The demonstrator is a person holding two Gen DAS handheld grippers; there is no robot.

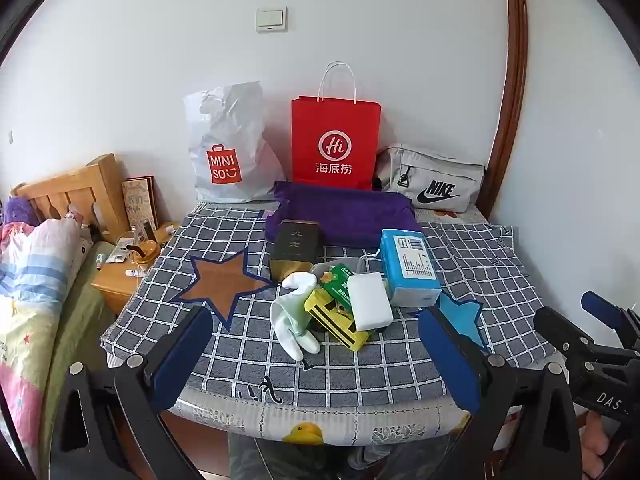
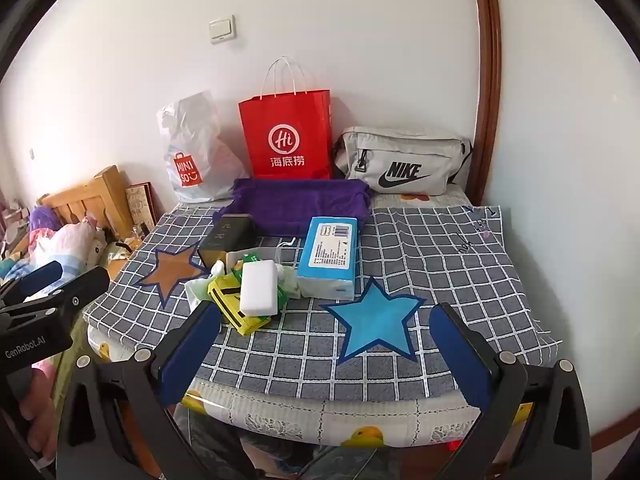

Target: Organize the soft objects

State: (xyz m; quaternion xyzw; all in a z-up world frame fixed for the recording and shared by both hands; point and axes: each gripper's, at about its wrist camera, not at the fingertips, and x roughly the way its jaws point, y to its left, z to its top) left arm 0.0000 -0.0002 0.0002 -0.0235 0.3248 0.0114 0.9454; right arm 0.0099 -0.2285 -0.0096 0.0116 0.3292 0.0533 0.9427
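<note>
Both spread wide and empty above the near table edge: left gripper (image 1: 316, 364), right gripper (image 2: 326, 354). On the checked cloth (image 1: 472, 264), a heap: white sock (image 1: 294, 320), yellow packet (image 1: 334, 322), green packet (image 1: 338, 282), white block (image 1: 370, 300), with tissue pack (image 1: 410, 266) touching its right side. Behind, purple tray (image 1: 344, 210) and dark tin (image 1: 296, 248).

Surface (image 1: 248, 364) draped in a grey checked cloth (image 2: 432, 264) with an orange star (image 1: 224, 280) and a blue star (image 2: 376, 320). At the back, against the wall: Miniso bag (image 1: 228, 148), red paper bag (image 1: 335, 142), Nike pouch (image 1: 434, 180). Ahead of them, purple cloth tray (image 1: 352, 212). In the middle, huddled together: dark tin (image 1: 295, 248), tissue pack (image 1: 410, 268), white block (image 1: 370, 300), green packet (image 1: 340, 284), yellow packet (image 1: 334, 316), white sock (image 1: 292, 316).
</note>
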